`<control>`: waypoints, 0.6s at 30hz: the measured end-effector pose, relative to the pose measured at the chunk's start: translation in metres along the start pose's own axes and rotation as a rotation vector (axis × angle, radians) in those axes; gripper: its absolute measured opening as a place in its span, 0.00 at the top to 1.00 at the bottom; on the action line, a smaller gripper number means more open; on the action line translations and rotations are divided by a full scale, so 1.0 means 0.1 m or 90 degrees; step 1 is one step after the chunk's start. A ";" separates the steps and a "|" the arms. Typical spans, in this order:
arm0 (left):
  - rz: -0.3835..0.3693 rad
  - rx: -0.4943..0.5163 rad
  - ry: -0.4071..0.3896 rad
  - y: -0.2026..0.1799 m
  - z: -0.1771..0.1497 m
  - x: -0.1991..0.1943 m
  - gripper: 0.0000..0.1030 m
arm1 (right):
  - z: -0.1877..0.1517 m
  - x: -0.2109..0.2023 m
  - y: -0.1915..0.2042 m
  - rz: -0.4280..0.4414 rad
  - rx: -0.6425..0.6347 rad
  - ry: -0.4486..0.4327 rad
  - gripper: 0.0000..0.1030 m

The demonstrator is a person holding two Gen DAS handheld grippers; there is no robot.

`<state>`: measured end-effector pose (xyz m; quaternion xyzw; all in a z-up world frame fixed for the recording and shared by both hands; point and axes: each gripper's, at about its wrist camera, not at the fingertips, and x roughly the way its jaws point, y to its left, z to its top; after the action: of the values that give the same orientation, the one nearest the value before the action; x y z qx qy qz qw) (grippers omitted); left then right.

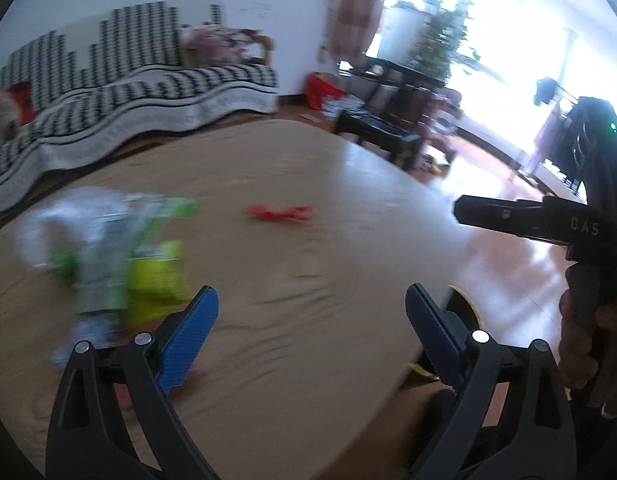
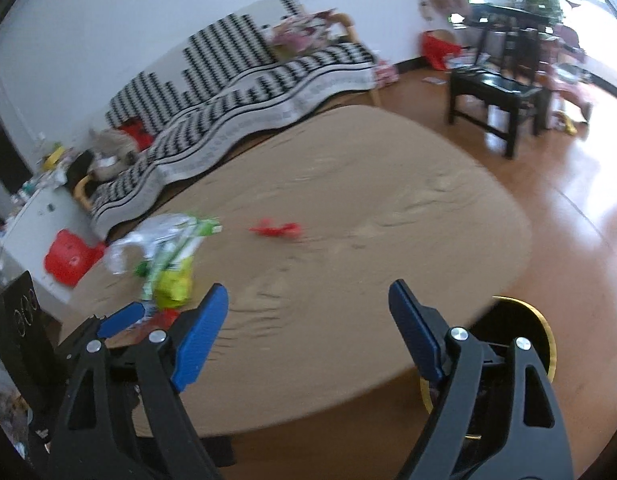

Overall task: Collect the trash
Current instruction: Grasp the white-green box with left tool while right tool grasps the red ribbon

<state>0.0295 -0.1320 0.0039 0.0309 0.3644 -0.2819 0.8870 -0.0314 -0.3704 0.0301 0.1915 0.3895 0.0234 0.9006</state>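
Left wrist view: left tongs (image 1: 311, 308) wide, empty; right tongs (image 2: 308, 306) likewise. Wrappers (image 1: 108, 256) on desk (image 1: 308, 184): light, crinkly; pinch a fold.

Both wrist views overlook the table (image 1: 288, 200) obliquely.

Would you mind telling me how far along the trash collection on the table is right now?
Nothing looks collected yet. Both the left gripper and the right gripper are open and empty above the table. Left to do: the pile of green and yellow wrappers and the small red scrap are both on the tabletop. A black bin with a yellow rim sits beside the table.
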 end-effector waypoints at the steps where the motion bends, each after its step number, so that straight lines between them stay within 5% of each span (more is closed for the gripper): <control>1: 0.016 -0.009 -0.003 0.17 -0.01 -0.08 0.11 | 0.01 0.06 0.10 0.005 -0.008 0.003 0.23; 7: 0.077 -0.067 -0.005 0.97 -0.10 -0.35 0.11 | 0.07 0.48 0.58 0.020 -0.040 0.027 0.23; 18: 0.108 -0.088 0.039 1.45 -0.09 0.08 0.11 | 0.22 1.24 0.69 -0.046 -0.082 0.061 0.23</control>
<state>0.1044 -0.0117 -0.0293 0.0090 0.4061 -0.1792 0.8961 0.0778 -0.2898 -0.0164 0.1176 0.4366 0.0252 0.8916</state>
